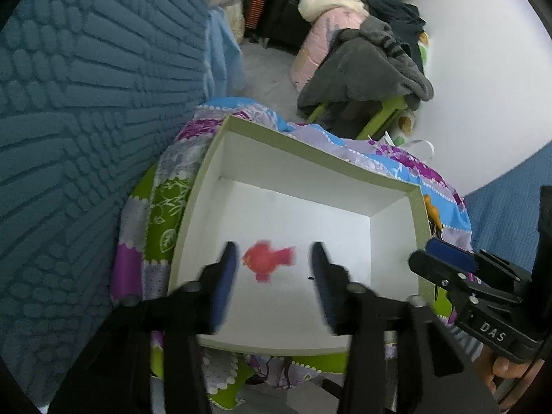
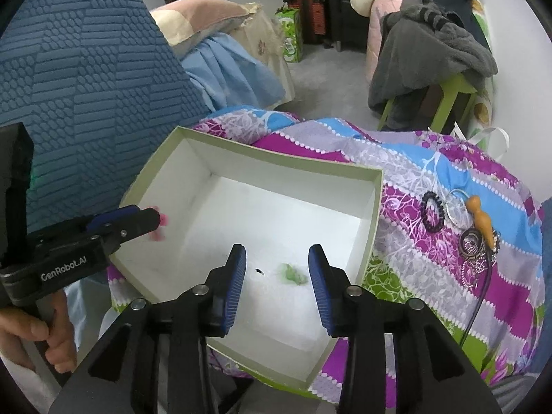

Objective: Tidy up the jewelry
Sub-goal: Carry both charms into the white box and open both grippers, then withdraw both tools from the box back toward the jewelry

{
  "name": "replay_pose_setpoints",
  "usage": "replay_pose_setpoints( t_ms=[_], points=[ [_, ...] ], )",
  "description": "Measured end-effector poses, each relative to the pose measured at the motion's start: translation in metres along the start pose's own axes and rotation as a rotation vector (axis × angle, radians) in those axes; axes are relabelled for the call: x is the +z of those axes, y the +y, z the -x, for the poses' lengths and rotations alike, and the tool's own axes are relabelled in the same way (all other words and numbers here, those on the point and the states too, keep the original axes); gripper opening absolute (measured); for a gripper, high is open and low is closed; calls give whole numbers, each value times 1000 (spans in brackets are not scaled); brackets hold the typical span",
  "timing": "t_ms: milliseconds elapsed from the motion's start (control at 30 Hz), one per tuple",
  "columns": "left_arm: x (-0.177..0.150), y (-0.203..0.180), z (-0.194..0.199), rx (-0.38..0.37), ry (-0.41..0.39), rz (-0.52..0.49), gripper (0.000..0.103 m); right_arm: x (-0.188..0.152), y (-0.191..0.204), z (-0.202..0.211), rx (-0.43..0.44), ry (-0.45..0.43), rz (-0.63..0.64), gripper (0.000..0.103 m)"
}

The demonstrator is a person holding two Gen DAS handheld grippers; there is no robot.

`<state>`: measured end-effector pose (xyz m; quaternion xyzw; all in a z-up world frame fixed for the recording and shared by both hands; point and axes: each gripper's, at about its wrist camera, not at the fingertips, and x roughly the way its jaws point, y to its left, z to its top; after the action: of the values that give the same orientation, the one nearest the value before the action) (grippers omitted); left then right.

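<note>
A grey blanket (image 2: 427, 55) drapes a green stool (image 2: 452, 98); left of it, a blue sheet (image 2: 227, 69) and pillow (image 2: 203, 17).

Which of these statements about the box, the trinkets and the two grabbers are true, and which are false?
1. The red fish-shaped piece is inside the white box. True.
2. The left gripper is clamped shut on the red piece. False: its fingers are spread, one on each side, not touching it.
3. A green piece lies on the box floor. True.
4. The black beaded bracelet is in the box. False: it lies on the patterned cloth beside it.
5. The right gripper is open. True.
</note>
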<state>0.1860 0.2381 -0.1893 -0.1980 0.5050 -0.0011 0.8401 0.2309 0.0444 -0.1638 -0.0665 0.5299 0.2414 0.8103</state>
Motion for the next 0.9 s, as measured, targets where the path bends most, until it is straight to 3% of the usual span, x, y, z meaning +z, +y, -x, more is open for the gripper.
replay_pose_setpoints(
  t_ms=[433, 900],
  points=[
    [8, -23, 55, 17, -94, -22, 62, 11, -8, 64, 22, -124, -11, 42],
    [4, -91, 136, 8, -253, -54, 62, 5, -34, 161, 39, -287, 33, 42]
  ],
)
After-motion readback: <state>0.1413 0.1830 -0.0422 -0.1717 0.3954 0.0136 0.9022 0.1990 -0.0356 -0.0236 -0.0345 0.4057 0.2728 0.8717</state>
